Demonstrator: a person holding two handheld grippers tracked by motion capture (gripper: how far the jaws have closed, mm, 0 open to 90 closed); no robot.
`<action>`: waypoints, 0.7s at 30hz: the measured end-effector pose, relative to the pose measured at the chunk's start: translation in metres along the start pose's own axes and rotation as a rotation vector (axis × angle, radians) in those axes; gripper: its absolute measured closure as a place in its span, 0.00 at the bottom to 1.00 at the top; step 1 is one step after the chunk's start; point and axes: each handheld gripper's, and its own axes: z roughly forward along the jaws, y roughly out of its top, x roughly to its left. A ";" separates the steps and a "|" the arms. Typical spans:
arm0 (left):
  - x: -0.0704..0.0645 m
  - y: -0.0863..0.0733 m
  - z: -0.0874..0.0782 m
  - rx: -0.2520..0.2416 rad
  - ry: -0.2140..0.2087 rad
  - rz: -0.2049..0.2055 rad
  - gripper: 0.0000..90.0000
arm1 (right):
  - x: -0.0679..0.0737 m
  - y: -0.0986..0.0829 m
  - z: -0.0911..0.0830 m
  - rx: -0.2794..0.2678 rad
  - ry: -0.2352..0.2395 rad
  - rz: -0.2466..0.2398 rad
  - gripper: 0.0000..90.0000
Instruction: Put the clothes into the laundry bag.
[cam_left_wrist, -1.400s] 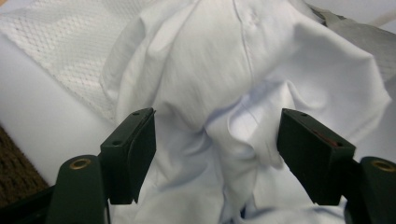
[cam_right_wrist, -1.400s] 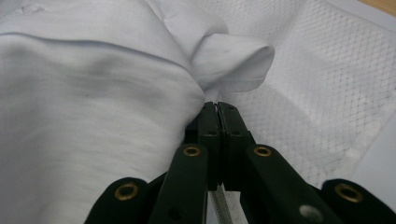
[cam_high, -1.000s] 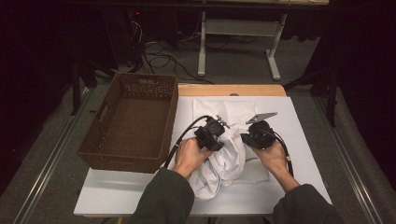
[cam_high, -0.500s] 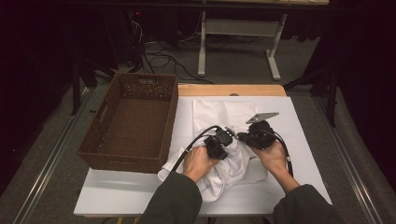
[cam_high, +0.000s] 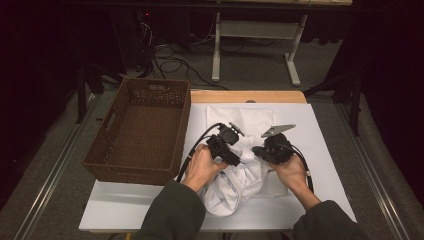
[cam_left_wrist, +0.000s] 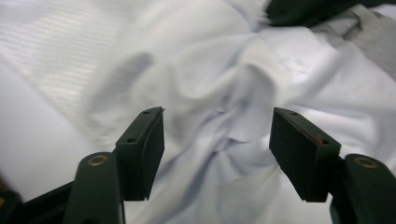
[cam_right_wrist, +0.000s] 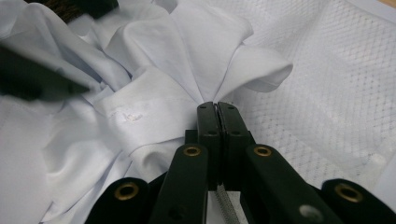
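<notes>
White shirt (cam_high: 240, 175) lies bunched on the table (cam_high: 325, 130), just right of the wicker basket (cam_high: 140, 130) and partly over a white mesh bag (cam_high: 245, 117) spread beyond it. Right gripper (cam_right_wrist: 217, 108) has its 2 fingers (cam_right_wrist: 208, 135) pressed together on a pinch of the cloth, likely to anchor that fold while the other hand works. Left gripper (cam_left_wrist: 217, 140) hovers over the rumpled middle, fingers (cam_left_wrist: 142, 149) spread wide with nothing between them, apparently lining up a second grab.
</notes>
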 end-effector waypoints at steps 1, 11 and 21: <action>0.006 0.002 0.000 0.005 0.008 -0.022 0.39 | 0.000 0.000 0.000 0.004 -0.002 0.003 1.00; 0.040 0.012 0.058 0.074 -0.027 -0.126 0.34 | -0.001 -0.003 0.001 0.019 -0.012 0.006 1.00; 0.038 0.011 0.066 0.098 -0.086 -0.089 0.92 | 0.001 -0.002 0.008 0.057 -0.018 -0.003 1.00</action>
